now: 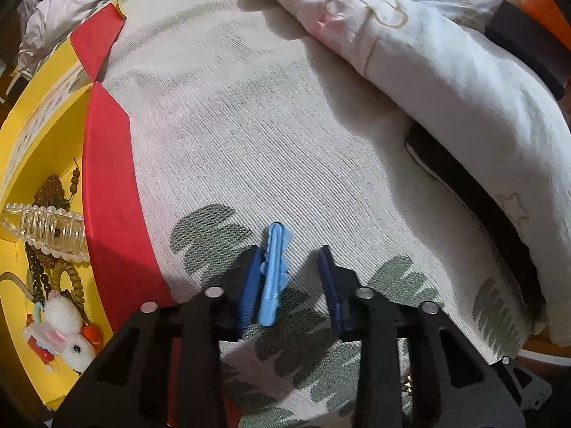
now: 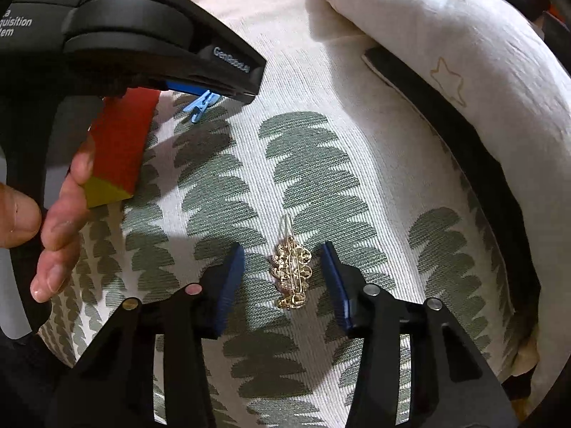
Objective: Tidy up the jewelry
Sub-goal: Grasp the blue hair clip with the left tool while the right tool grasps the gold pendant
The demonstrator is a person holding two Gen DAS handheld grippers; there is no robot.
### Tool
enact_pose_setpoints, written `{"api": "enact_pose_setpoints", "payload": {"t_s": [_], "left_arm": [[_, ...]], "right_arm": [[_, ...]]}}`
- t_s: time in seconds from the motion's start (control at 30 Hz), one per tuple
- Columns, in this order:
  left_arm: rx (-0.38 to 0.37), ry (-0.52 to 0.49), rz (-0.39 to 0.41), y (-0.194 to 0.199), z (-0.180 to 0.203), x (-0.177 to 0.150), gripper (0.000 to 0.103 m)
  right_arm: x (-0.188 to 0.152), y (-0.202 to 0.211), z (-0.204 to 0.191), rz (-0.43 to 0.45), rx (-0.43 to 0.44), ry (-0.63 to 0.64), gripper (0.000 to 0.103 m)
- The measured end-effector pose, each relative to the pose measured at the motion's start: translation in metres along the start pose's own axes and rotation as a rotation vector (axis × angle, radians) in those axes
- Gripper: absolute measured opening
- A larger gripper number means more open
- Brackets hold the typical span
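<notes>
A light blue hair clip (image 1: 273, 274) lies on the leaf-patterned cloth between the fingers of my left gripper (image 1: 291, 267), which is open, the clip close to the left finger. The clip also shows in the right wrist view (image 2: 201, 104) under the left gripper's body (image 2: 142, 39). A gold brooch (image 2: 291, 271) with its pin open lies between the fingers of my right gripper (image 2: 283, 267), which is open. A yellow and red box (image 1: 107, 185) at the left holds bead strings (image 1: 66, 278), a clear comb clip (image 1: 46, 232) and a white plush rabbit charm (image 1: 64, 335).
A white patterned quilt (image 1: 428, 71) is bunched along the back and right, over a black flat object (image 1: 474, 192). The person's hand (image 2: 60, 228) holds the left gripper at the left of the right wrist view. The box's red wall (image 2: 121, 146) shows there too.
</notes>
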State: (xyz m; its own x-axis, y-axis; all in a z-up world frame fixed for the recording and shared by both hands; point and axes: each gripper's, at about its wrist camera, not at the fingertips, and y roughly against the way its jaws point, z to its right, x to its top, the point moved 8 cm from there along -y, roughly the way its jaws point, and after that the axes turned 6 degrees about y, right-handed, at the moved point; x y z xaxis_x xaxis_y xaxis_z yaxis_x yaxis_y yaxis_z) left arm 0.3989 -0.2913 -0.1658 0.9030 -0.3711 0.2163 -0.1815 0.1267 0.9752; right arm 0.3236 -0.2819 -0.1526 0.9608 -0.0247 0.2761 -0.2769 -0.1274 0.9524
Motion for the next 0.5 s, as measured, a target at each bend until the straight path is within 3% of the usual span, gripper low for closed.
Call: {"api": "enact_pose_setpoints", "payload": {"t_s": [0.17,0.4,0.5], "left_arm": [[-0.005,-0.007,-0.001,0.0,0.003,-0.002,0.017],[-0.039,0.03,-0.004,0.0,-0.003,-0.004,0.017],[-0.047,0.035,0.002,0.001,-0.011,-0.001,0.017]], "right_arm": [[-0.001,-0.001,-0.008,-0.004,-0.018,0.008,0.038],[-0.009,0.004,-0.005,-0.007,0.012,-0.041,0.024],[-0.011,0.006,-0.003,-0.005,0.031,-0.06,0.024]]}}
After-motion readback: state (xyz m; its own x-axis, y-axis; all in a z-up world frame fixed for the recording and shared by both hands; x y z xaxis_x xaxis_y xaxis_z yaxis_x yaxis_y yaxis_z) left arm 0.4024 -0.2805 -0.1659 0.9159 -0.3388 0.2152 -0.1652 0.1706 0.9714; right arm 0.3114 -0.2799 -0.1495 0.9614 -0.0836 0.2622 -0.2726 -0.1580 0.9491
